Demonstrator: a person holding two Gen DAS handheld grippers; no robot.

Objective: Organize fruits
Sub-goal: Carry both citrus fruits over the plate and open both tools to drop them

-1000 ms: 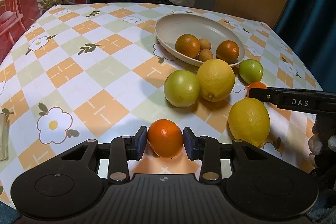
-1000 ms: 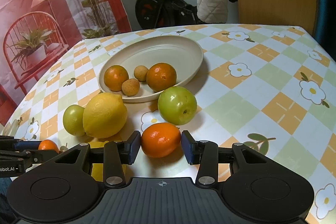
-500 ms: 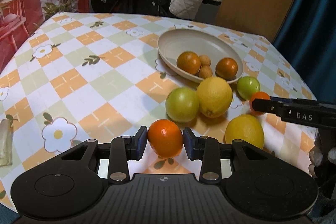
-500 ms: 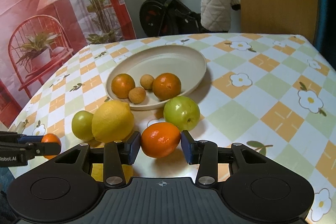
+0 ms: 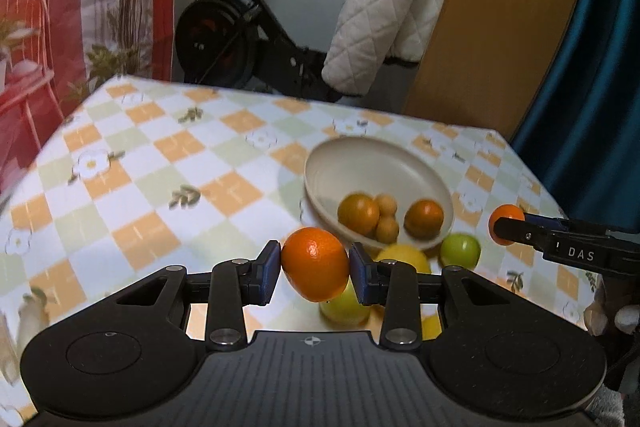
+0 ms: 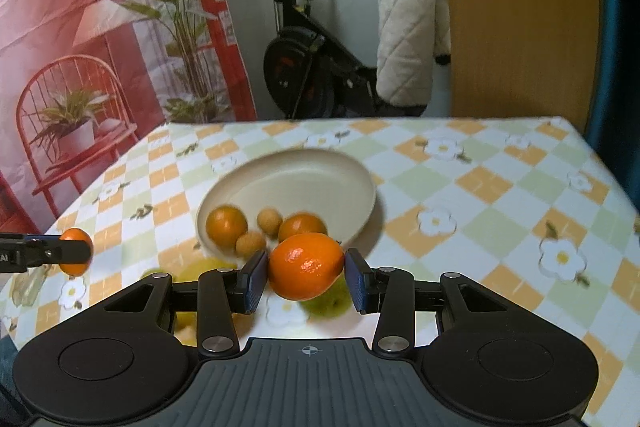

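Here the left gripper pinches an orange between its blue pads, holding it clear above the checked tablecloth. The right gripper likewise clamps a second orange in the air, just in front of the cream bowl. That bowl holds two darker oranges and two small tan fruits. A lemon and a green apple lie on the cloth beside the bowl, below the lifted fruit.
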